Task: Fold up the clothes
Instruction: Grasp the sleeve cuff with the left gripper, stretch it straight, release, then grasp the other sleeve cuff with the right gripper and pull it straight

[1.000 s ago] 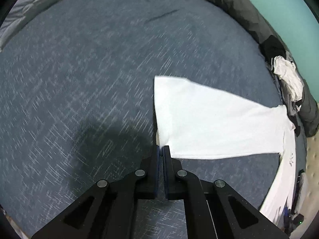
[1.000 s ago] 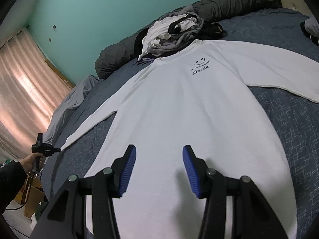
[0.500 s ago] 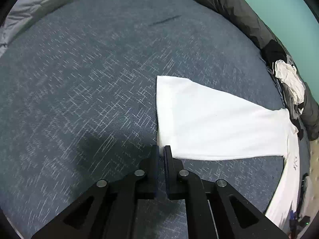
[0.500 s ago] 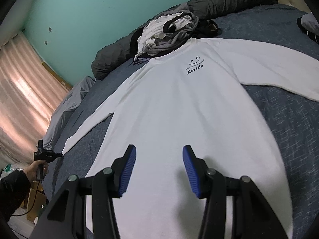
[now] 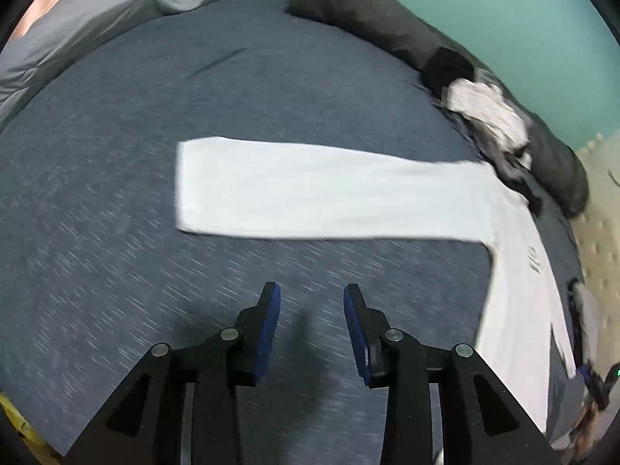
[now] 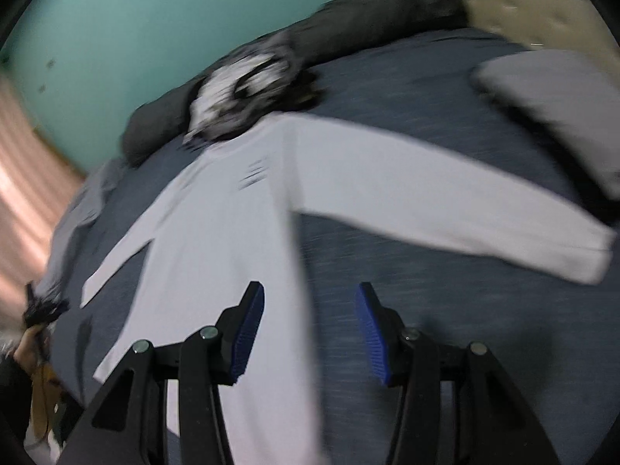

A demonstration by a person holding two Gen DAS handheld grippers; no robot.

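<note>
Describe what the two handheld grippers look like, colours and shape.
Both the left gripper and the right gripper are matte black angular frames with round silver pivot bolts. Each ends in two tapered fingers lined with ribbed blue pads.

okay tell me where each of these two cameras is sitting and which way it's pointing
Left wrist: on the left gripper, looking down across the blue bed at one sleeve; only its opening, empty fingers show.
Right wrist: on the right gripper, facing the shirt, its jaws opening, empty; a hand shows far left.
Both show the shirt, bed and clothes pile.
</note>
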